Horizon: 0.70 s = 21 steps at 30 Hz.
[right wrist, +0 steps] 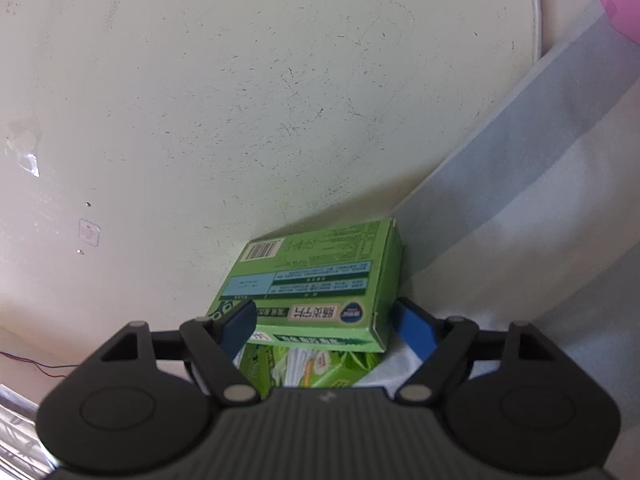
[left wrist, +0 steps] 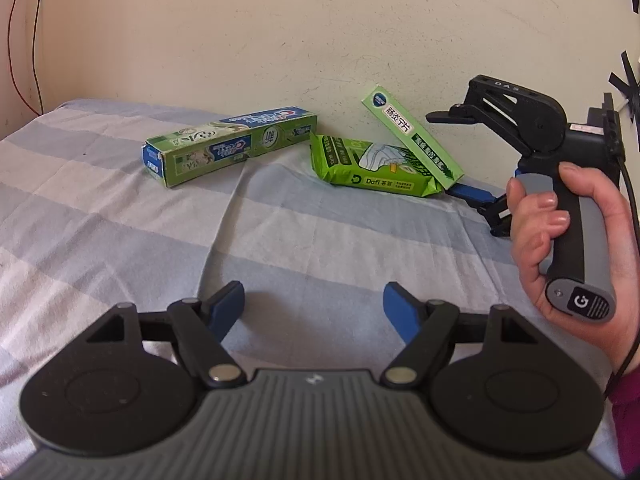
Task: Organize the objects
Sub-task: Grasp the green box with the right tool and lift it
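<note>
While my left tongs (left wrist: 314, 308) are hovering spread apart above the striped sheet (left wrist: 120, 216), my right tongs (right wrist: 326, 326) are straddling the green medicine box (right wrist: 320, 280), fingers wide and not clamping. It is leaning against the wall (left wrist: 240, 40), propped on the wipes pack (left wrist: 372, 168), right of the toothpaste box (left wrist: 228, 144).

Soft, even daylight, moderately bright; no harsh glare. Wall (left wrist: 240, 40) creamy, slight green cast in right wrist view. Short soft shadows under toothpaste box (left wrist: 230, 144) and wipes pack (left wrist: 372, 168) on bed (left wrist: 120, 220). Strong fisheye bending at edges, corners dark. Near claw bodies slightly soft; right view mildly blurred.
</note>
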Tool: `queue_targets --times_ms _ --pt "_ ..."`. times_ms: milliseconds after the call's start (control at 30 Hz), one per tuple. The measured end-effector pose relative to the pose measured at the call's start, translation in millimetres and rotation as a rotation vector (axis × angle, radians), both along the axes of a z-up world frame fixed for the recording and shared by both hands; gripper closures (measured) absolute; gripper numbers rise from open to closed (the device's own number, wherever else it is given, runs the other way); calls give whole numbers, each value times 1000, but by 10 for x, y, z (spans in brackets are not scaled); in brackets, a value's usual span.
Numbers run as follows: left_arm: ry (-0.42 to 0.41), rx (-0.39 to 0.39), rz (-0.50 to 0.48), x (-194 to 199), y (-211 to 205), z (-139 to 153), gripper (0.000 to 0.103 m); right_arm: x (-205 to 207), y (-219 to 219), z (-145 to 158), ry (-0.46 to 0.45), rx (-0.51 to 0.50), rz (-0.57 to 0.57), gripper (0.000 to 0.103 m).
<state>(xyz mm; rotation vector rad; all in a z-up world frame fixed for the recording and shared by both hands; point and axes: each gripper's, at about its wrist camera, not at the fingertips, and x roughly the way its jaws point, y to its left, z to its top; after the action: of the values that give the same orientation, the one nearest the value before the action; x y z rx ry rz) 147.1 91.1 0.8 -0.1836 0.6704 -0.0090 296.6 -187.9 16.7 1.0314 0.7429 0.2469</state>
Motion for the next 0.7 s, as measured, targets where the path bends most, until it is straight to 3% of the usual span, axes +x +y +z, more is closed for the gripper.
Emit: queue_targets --times_ms 67,133,333,467,533,600,700 --pt "0 0 -2 -2 -4 0 25 -80 -14 -14 0 69 13 24" --pt "1 2 -2 -7 -11 2 25 -142 74 69 -24 38 25 24" --pt "1 7 -13 -13 -27 3 24 -517 647 504 -283 -685 63 24" --pt "1 4 -16 -18 -21 6 23 -465 1045 560 -390 -931 178 23" --pt "1 1 -16 -19 -15 10 23 -382 1114 575 -403 -982 214 22" --pt "2 -4 -16 -21 -14 15 23 -196 1111 587 -403 -962 266 7" --pt "4 -10 -18 -18 -8 18 23 -81 1034 639 -399 -942 340 0"
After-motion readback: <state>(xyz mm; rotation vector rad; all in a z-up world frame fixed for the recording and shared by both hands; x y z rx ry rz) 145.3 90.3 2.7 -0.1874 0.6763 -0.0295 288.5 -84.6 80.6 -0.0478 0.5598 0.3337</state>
